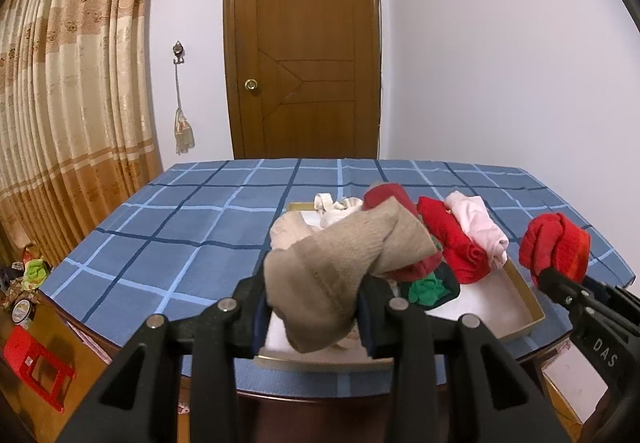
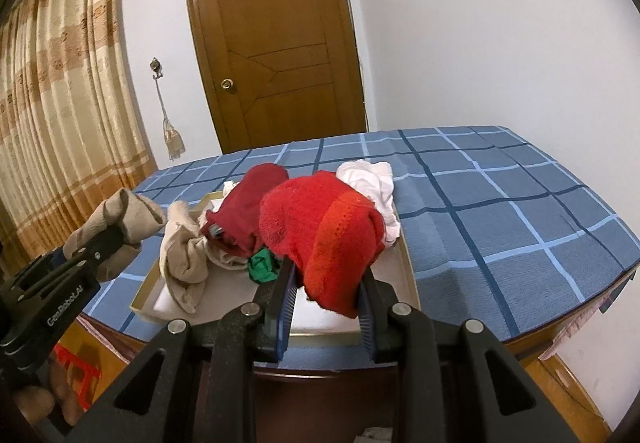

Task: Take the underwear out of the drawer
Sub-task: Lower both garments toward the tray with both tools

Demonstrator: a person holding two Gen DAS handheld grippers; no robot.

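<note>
wooden door point(image 1: 304, 43) | white wall point(image 1: 500, 63) | striped curtain point(image 1: 72, 83)

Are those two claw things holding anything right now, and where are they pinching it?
Yes. The left gripper pinches a beige sock near its lower end; the right gripper pinches a red sock at its bottom edge.

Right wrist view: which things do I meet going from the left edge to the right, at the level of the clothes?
Left gripper holding the beige sock → beige cloth → green cloth → red knit piece in the right gripper → checked bedspread.
</note>
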